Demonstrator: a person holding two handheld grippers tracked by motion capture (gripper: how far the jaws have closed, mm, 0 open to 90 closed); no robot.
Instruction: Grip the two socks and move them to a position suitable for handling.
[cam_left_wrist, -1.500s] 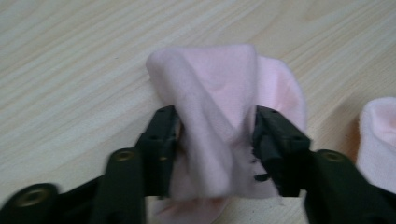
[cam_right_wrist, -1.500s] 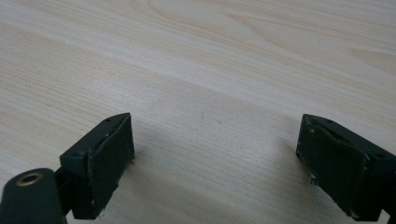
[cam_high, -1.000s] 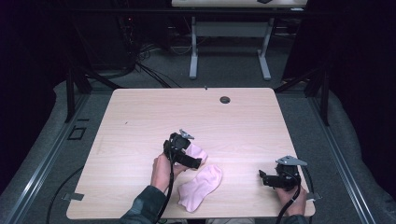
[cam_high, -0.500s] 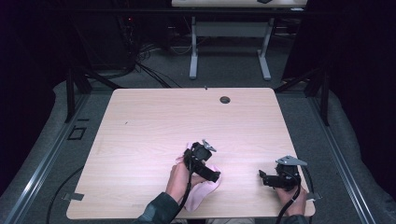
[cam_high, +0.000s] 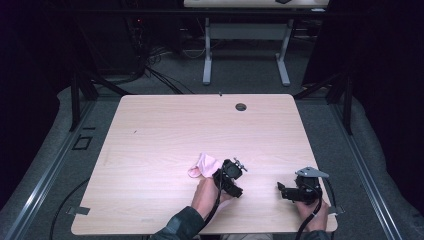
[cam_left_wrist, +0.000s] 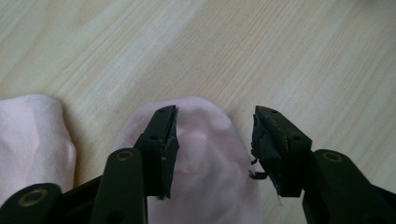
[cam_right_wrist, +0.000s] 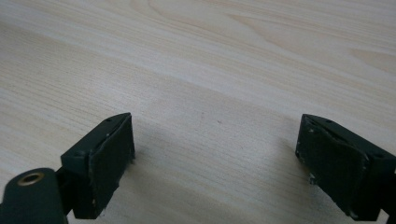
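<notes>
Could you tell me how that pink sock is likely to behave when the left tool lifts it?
The pink sock looks like soft knit lying creased, so it will probably droop. It seems light. The left tool straddles its rounded end, so it may bunch.

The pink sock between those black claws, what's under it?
Under the pink sock lies the bare wooden table, seen all around its toe. The left gripper straddles it, jaws just closing, not yet pressing. Whatever lies directly beneath the fabric is covered.
</notes>
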